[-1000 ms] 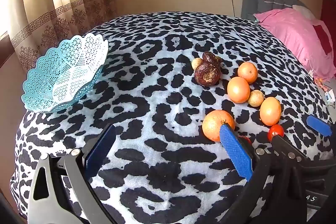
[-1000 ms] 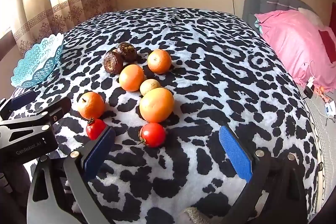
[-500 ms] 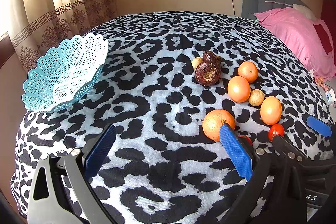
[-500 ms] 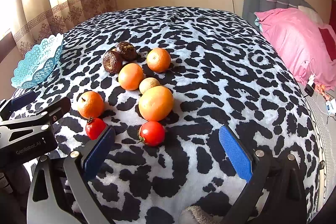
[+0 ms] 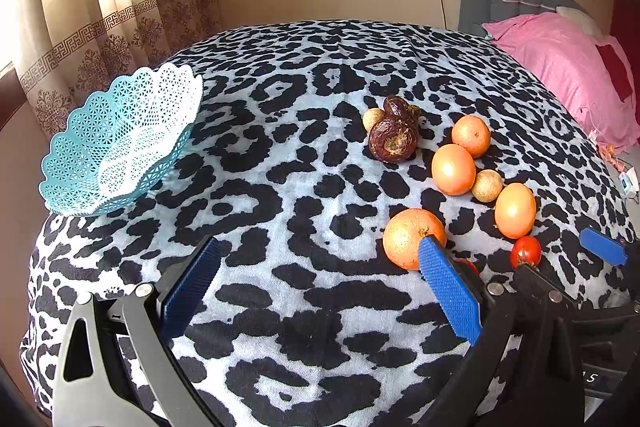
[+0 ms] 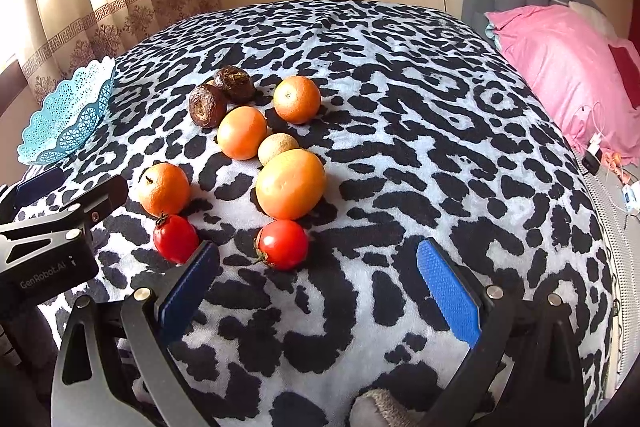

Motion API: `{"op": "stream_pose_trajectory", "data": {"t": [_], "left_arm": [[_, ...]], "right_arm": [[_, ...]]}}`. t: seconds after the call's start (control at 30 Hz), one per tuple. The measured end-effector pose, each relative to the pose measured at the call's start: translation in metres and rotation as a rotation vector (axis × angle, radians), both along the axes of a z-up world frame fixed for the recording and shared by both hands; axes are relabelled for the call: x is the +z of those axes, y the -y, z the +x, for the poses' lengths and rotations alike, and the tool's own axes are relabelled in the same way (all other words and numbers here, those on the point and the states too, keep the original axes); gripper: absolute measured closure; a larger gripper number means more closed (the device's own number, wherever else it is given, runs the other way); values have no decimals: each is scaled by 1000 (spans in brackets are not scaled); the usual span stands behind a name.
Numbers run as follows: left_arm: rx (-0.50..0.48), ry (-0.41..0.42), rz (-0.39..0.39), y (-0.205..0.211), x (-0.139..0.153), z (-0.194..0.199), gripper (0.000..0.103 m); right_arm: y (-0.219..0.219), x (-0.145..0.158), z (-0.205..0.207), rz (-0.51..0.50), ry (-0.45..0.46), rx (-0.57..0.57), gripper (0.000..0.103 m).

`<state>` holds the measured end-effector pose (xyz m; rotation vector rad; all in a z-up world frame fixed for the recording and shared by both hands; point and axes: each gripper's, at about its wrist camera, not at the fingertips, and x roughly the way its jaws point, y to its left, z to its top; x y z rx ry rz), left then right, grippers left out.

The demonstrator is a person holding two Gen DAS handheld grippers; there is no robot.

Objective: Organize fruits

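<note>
A: Progress? None that shows. The turquoise lattice basket (image 5: 116, 143) sits empty at the left edge of the bed, on the leopard-print blanket (image 5: 280, 227).

B: Fruit all out, then?

A: Yes, clustered right of centre, well apart from the basket. Four oranges, the biggest (image 6: 291, 183) nearest the right tongs (image 6: 318, 291), two red tomatoes (image 6: 282, 244) at the front, two dark wrinkled fruits (image 6: 207, 105) at the back, and two small tan round fruits, one (image 6: 277, 148) touching the big orange.

B: Tongs?

A: Both gaping wide, holding nothing. Left tongs (image 5: 320, 287) hover over bare blanket, their right pad just in front of the nearest orange (image 5: 412, 237). Right tongs face the front tomato, not around it.

B: So what's left?

A: Everything, I'd say: each piece needs picking and carrying to the basket. Assuming the basket's the target.
</note>
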<state>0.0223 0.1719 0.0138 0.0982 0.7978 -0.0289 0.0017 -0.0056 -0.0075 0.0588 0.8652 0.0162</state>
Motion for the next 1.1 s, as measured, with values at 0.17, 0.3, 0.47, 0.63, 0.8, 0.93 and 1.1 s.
{"op": "stream_pose_trajectory", "data": {"t": [0.17,0.3,0.47,0.63,0.8,0.93,1.1], "left_arm": [[0,-1,1,0,0,0,3],[0,-2,2,0,0,-1,3],[-1,-1,2,0,-1,0,3],[1,-5,2,0,-2,0,3],[7,-14,2,-1,-4,3,3],[7,-20,8,0,-4,5,3],[-5,-43,8,4,-6,11,3]], "right_arm": [[1,1,-1,3,11,2,5],[1,1,-1,7,11,0,5],[3,2,-3,14,16,-5,5],[5,2,-3,14,13,-8,5],[5,1,-2,9,6,-15,5],[7,-2,0,10,-6,-20,5],[12,-6,2,26,-20,-24,5]]}}
